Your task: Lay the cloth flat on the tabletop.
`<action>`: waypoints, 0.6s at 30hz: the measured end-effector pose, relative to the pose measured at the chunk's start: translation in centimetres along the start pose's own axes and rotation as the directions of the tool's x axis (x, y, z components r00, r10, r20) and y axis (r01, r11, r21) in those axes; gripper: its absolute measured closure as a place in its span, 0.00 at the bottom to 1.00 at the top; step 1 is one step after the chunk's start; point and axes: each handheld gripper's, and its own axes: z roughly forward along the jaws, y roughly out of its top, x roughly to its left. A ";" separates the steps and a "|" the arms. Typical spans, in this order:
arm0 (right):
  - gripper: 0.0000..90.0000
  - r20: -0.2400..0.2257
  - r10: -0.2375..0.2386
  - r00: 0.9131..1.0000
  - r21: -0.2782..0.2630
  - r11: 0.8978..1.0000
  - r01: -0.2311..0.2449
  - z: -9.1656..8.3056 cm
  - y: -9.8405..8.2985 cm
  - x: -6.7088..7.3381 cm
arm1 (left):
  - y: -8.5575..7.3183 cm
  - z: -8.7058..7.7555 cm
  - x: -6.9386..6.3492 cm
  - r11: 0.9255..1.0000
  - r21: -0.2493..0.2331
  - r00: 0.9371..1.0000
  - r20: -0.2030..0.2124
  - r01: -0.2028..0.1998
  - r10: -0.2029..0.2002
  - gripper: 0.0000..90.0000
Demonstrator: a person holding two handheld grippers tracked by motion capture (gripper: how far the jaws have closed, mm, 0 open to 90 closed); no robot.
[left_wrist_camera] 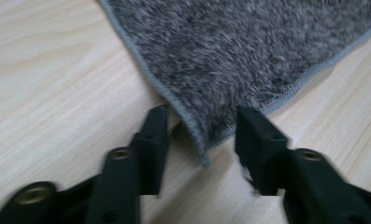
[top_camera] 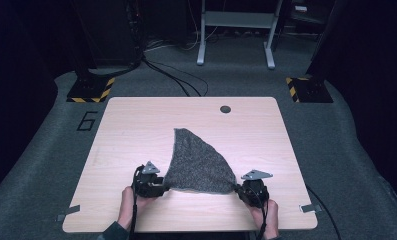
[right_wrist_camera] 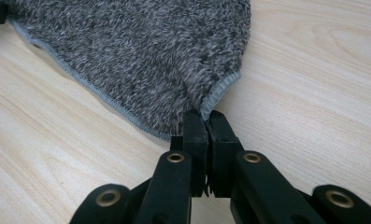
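Cloth (left_wrist_camera: 248, 56) corner lies between open left claw (left_wrist_camera: 202, 126) jaws, untouched.

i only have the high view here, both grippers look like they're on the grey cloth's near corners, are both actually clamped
Observer: No. In the left gripper view the left gripper stands open, and the grey cloth has its corner lying loose between the jaws, untouched by either pad.
Operator: and the right one
Observer: In the right gripper view the right gripper is shut on the other near corner, pinching the stitched hem.
Operator: is that left corner flat on the table
Observer: Its tip looks slightly curled above the wooden table, with a shadow under the hem.
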 end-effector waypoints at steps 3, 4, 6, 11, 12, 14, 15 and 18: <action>0.98 0.001 0.003 1.000 0.005 1.000 -0.003 -0.1 -0.1 0.2 | 0.1 0.0 -0.4 0.999 0.009 0.999 -0.003 -0.037 0.037 0.93; 0.98 0.002 -0.006 1.000 0.000 1.000 0.006 -0.1 -0.1 0.2 | 0.1 0.0 -0.6 0.999 0.012 0.999 -0.001 -0.043 0.043 0.96; 0.99 0.012 -0.020 1.000 0.001 1.000 0.020 -0.4 0.1 0.6 | 0.2 -0.3 -0.9 0.998 0.007 0.998 -0.001 -0.062 0.062 0.98; 0.99 0.020 -0.024 0.999 -0.005 1.000 0.025 -0.2 1.8 -0.1 | 1.5 -0.4 0.4 0.999 -0.023 0.999 -0.009 -0.033 0.033 0.98; 0.99 0.026 -0.014 1.000 -0.013 1.000 0.014 0.0 2.4 -0.4 | 2.6 -0.3 1.4 0.999 -0.029 0.999 -0.027 -0.030 0.029 0.98; 1.00 0.072 -0.042 0.997 0.006 0.999 0.042 0.9 5.0 -1.6 | 5.1 -0.1 3.4 0.999 -0.022 0.997 -0.067 -0.036 0.034 0.98; 1.00 0.093 -0.049 0.995 0.003 0.999 0.049 1.2 6.6 -2.2 | 6.7 -0.2 4.6 1.000 -0.025 0.998 -0.064 -0.017 0.016 0.98; 1.00 0.170 -0.067 0.983 -0.002 0.998 0.068 1.8 12.8 -4.3 | 12.7 -1.1 7.6 0.998 -0.053 0.985 -0.174 -0.019 0.009 0.98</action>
